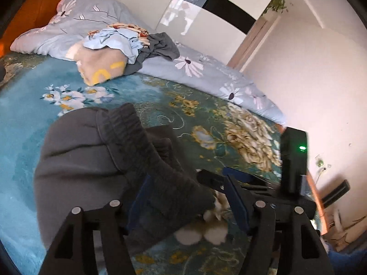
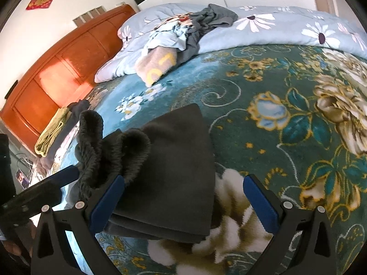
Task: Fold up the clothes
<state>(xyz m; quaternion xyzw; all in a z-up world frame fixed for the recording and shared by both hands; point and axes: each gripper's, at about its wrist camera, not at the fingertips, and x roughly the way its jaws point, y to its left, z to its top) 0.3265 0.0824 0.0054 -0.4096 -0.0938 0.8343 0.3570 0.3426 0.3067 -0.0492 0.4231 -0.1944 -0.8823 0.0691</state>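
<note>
— Charcoal fleece, is that the garment [image 2: 174,160] being folded?

— Yes; it lies folded into a thick rectangle on the teal floral blanket [image 2: 263,80], close in front of both tools; one ribbed cuff [image 2: 91,137] stands up in a crumpled loop at its left side.

— And the right gripper [image 2: 183,181]?

— Released; its blue pads stand wide apart, low over the blanket; the folded fleece sits between them, nearer the left pad, and the right pad is clear of the cloth, over a pale printed flower.

— The left gripper [image 1: 183,190]?

— Also parted; in its own view a ribbed strip of the garment runs between the pads and covers part of the left one; the right pad does not press on the cloth; seen from the right wrist, one of its blue fingers reaches in just beside the raised cuff.

— What else is on the bed?

— A heap of unfolded clothes [image 2: 183,29], pale blue, dark grey and beige, rests far back against a grey duvet [image 2: 286,25] printed with daisies; a folded yellow-green cloth [image 2: 52,133] tops a small stack at the left edge, beside the orange wooden headboard [image 2: 57,68].
</note>
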